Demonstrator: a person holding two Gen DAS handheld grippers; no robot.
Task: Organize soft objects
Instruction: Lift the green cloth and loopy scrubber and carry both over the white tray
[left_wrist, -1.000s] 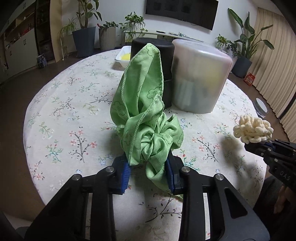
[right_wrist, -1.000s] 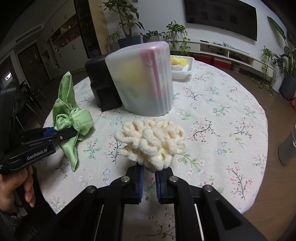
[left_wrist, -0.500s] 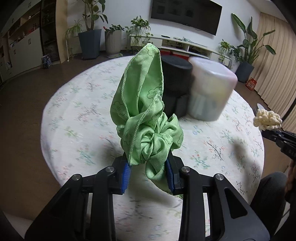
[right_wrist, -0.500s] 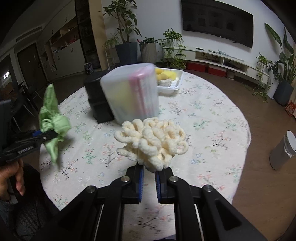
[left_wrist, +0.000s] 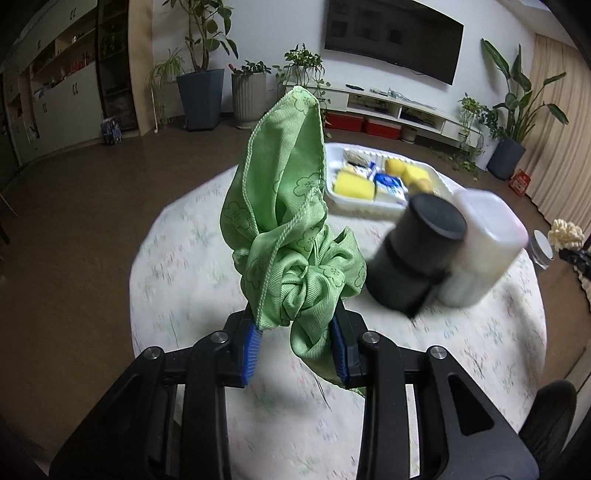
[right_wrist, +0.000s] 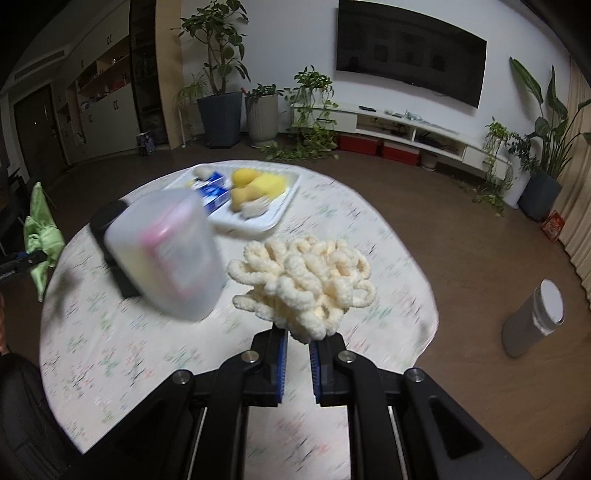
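Observation:
My left gripper (left_wrist: 297, 341) is shut on a bunched green cloth (left_wrist: 286, 218) with a flower print, held high above the round table (left_wrist: 207, 258). The same green cloth (right_wrist: 38, 236) shows at the left edge of the right wrist view. My right gripper (right_wrist: 297, 350) is shut on a cream loopy chenille scrunchie (right_wrist: 304, 278), also lifted over the table. That scrunchie (left_wrist: 567, 232) appears at the far right of the left wrist view.
A black cylinder (left_wrist: 415, 254) and a frosted plastic container (left_wrist: 484, 247) stand together on the floral tablecloth. Behind them a white tray (right_wrist: 286, 206) holds yellow sponges and blue packets. A grey canister (right_wrist: 532, 321) stands on the floor at the right.
Both grippers rose and drew back from the table with their loads still held. The table and containers now look smaller and lower, and the tray behind the containers has come into view.

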